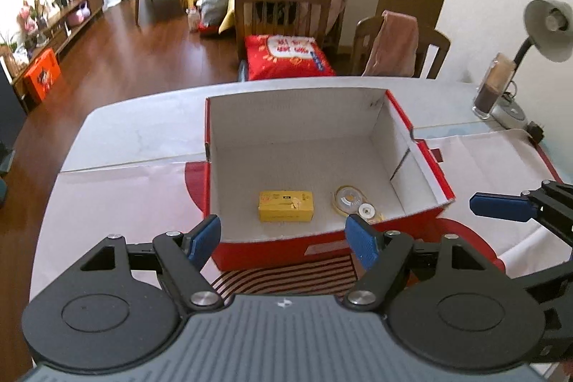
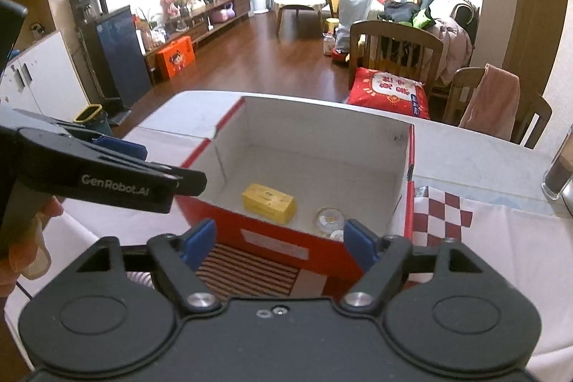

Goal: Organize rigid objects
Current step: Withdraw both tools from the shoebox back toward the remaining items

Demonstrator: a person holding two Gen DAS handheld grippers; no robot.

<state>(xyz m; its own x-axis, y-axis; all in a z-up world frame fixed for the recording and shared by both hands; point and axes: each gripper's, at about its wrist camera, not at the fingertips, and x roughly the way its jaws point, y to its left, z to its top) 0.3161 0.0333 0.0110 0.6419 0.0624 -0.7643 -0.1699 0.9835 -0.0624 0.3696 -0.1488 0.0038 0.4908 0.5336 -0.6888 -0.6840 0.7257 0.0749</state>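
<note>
In the left wrist view, the left tongs were spread wide and held nothing. The red cardboard box sat on the worktop. Inside, at 6 o'clock, lay a hard yellow carton and a round clear tape roller, apart.

In the right wrist view, the right tongs were spread and bare too. They hung near the thin box wall and might bump it and push the box.

Right gripper gapes empty above red box (yellow carton, round tape dispenser inside)
</note>
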